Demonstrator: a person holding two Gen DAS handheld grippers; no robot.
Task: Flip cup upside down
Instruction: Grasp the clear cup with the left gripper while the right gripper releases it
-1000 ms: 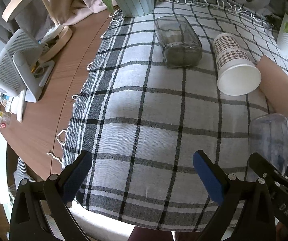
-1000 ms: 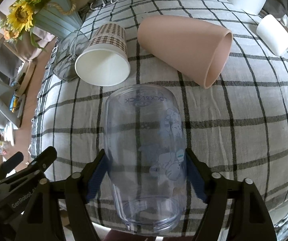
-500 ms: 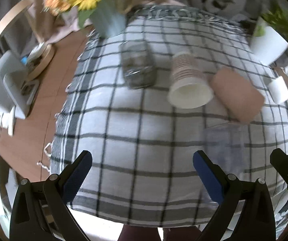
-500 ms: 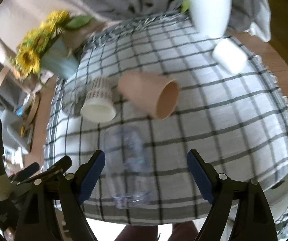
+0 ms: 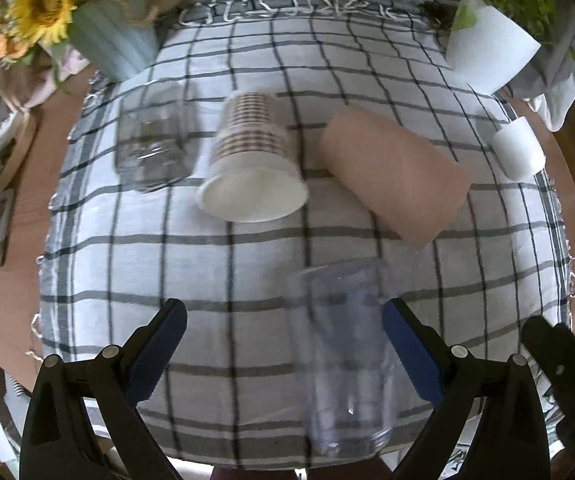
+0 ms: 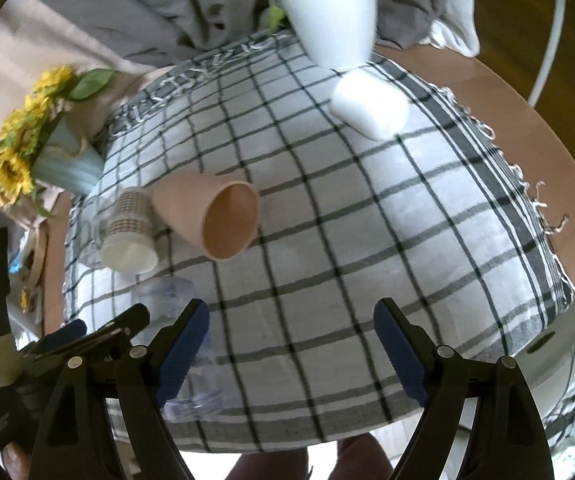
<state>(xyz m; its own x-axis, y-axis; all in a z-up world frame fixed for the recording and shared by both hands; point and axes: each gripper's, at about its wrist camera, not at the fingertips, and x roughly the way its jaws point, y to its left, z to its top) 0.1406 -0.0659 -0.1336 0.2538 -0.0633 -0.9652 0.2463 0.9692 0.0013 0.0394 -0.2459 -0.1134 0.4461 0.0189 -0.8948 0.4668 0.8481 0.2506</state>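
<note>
While it lies on its side near the front edge of the table, the clear plastic cup with a faint printed figure point(image 5: 343, 356) is held by neither tool; its base points toward the cloth's middle and its open mouth toward the front edge, as far as the blur allows. In the right wrist view the same cup point(image 6: 191, 360) shows only in part behind that gripper's left finger.

Spread wide, the left gripper point(image 5: 283, 352) hangs above the front edge with the cup lying between its blue pads point(image 5: 411, 356) but touching neither, which reads as lining up for a grasp across the body. Equally wide apart stand the jaws of the right gripper point(image 6: 291, 348), gripping nothing, over bare cloth to the right of the cup and clear of the other tool's reach.

Further back on the black-and-white checked tablecloth point(image 5: 135, 272), three more vessels lie tipped in a row: a dark-tinted glass jar point(image 5: 151, 144) toward the left edge, a brown-patterned paper cup point(image 5: 251, 160) beside it, and a plain pink tumbler point(image 5: 395, 176) next along, mouths facing forward. A small white cup point(image 6: 369, 106) lies near the back right corner, below a white plant pot point(image 6: 331, 16). A pale blue vase of sunflowers point(image 5: 111, 40) stands at the back left corner.
</note>
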